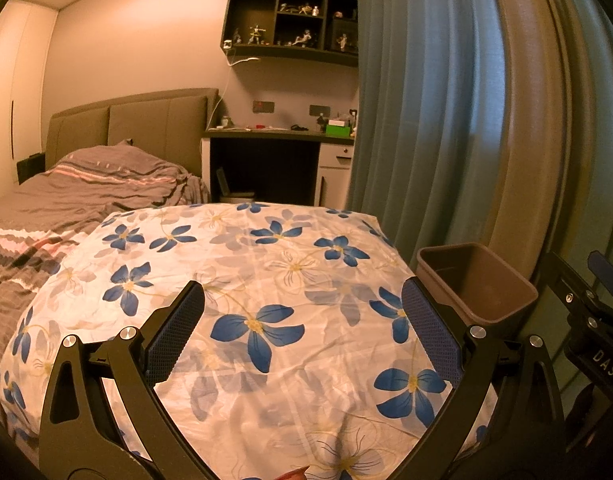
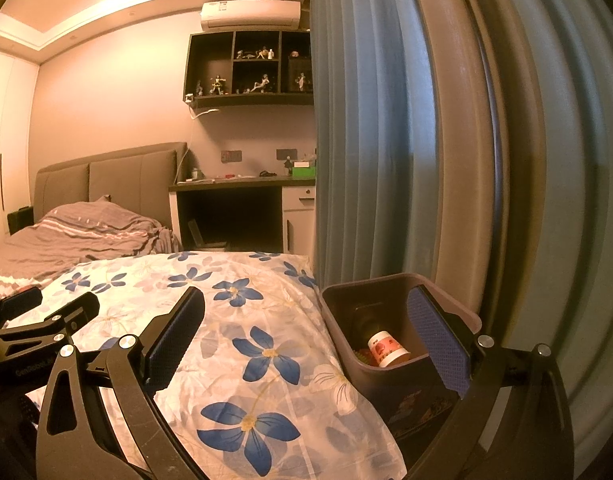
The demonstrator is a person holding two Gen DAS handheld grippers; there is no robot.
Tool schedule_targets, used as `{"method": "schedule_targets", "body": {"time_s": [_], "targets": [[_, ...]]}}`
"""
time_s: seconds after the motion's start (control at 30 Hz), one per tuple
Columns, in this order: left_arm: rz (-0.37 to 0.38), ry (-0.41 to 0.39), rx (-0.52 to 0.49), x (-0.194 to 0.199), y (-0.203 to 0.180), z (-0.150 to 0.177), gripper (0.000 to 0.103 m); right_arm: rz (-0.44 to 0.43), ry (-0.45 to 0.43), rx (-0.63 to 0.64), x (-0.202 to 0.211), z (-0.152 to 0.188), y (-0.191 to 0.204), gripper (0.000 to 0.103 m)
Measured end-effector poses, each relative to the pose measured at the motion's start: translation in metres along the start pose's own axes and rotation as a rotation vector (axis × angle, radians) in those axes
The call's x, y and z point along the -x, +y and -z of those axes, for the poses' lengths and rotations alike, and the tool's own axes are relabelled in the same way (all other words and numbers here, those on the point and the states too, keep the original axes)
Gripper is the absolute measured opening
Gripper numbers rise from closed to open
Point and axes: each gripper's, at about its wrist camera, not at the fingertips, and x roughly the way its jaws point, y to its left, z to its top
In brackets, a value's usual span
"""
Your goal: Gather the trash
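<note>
A brown plastic trash bin [image 2: 390,376] stands beside the bed, against the curtain; it also shows in the left wrist view [image 1: 502,304]. Inside it lies a small white and red cup [image 2: 387,349] on its side. My right gripper [image 2: 310,328] is open and empty, its right finger [image 2: 438,336] over the bin's rim. My left gripper [image 1: 304,328] is open and empty above the flowered quilt [image 1: 242,280]. A small red scrap [image 1: 294,473] shows at the bottom edge of the left wrist view. The left gripper also shows at the left of the right wrist view [image 2: 46,320].
A blue curtain [image 2: 370,140] hangs right behind the bin. A grey striped blanket [image 1: 66,196] covers the far part of the bed. A desk [image 1: 278,136] with small items and a wall shelf [image 1: 290,20] stand at the back.
</note>
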Motion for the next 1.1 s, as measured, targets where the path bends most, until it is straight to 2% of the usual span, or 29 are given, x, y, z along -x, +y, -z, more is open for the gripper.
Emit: {"method": "schedule_targets", "body": {"time_s": [1.1], "targets": [[0.001,0.003,0.0,-0.0024,-0.0059,0.0001,0.097,0.001,0.0,-0.001,-0.0009,0.0001,-0.0015,0.097]]}}
